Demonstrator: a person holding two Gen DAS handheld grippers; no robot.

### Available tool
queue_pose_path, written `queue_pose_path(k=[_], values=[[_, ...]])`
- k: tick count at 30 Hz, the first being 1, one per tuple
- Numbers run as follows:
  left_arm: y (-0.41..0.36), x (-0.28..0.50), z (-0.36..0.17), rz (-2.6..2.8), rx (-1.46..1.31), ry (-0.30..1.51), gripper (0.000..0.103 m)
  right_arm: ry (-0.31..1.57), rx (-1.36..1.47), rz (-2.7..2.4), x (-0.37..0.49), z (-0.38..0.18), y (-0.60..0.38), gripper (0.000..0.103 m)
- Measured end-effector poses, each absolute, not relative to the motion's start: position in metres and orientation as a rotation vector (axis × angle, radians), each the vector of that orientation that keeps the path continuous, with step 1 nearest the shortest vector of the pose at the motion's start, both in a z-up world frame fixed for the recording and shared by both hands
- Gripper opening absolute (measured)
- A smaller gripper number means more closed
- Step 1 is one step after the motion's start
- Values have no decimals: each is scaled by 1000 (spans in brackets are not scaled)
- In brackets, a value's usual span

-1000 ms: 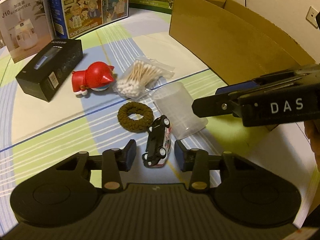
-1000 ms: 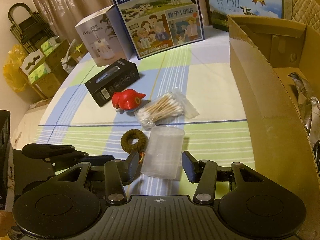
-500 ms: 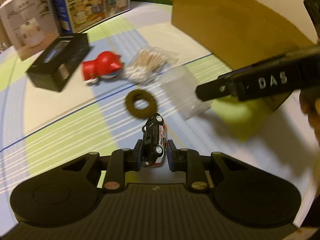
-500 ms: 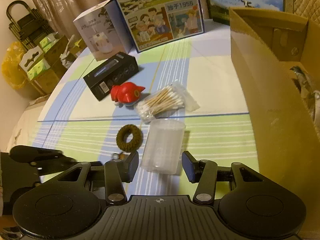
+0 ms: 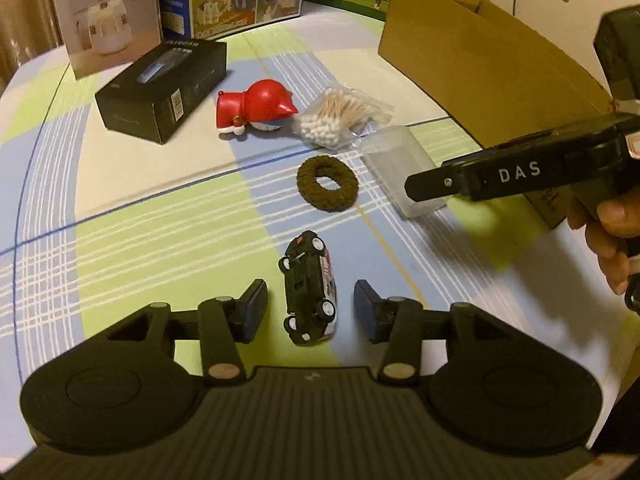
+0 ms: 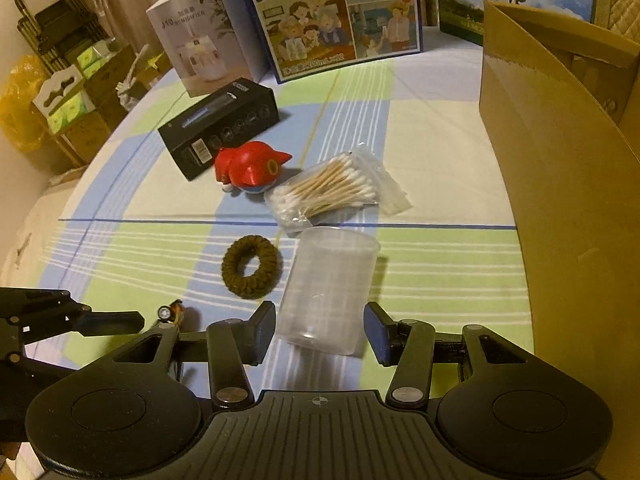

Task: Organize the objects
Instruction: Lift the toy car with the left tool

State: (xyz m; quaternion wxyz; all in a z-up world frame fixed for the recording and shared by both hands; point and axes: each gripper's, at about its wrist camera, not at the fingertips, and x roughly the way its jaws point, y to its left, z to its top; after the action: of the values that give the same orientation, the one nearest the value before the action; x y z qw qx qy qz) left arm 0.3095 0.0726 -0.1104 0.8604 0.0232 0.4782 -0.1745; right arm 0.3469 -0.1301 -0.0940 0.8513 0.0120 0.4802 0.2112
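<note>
Left wrist view: toy car (image 5: 310,288) lies on its side between the left gripper (image 5: 311,309)'s wide, untouching jaws, long axis pointing forward along the fingers.

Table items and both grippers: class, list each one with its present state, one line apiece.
Toy car: on its side, between open fingers.
Clear container: lying down, ungripped.
Cotton swabs: bagged, flat.
Red figurine: toppled.
Hair tie: flat.
Cardboard box: open.
Left gripper: open.
Right gripper: open.
</note>
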Motion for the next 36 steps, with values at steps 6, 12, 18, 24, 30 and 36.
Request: queue_pose_path(k=[6, 12, 18, 24, 30, 36], values=[[82, 320, -117, -363, -114, 1028, 42, 1013, 36, 445, 351, -96, -132, 46], [89, 320, -116, -343, -114, 1024, 40, 1010, 32, 444, 353, -97, -131, 46], [80, 319, -116, -321, -40, 1024, 33, 1008, 21, 453, 354, -99, -129, 46], [73, 319, -115, -309, 18, 1032, 23, 1006, 27, 457, 354, -99, -129, 46], [71, 318, -114, -305, 29, 1028, 23, 1006, 26, 480, 356, -102, -125, 46], [71, 318, -108, -300, 23, 1014, 23, 997, 33, 494, 358, -103, -120, 47]])
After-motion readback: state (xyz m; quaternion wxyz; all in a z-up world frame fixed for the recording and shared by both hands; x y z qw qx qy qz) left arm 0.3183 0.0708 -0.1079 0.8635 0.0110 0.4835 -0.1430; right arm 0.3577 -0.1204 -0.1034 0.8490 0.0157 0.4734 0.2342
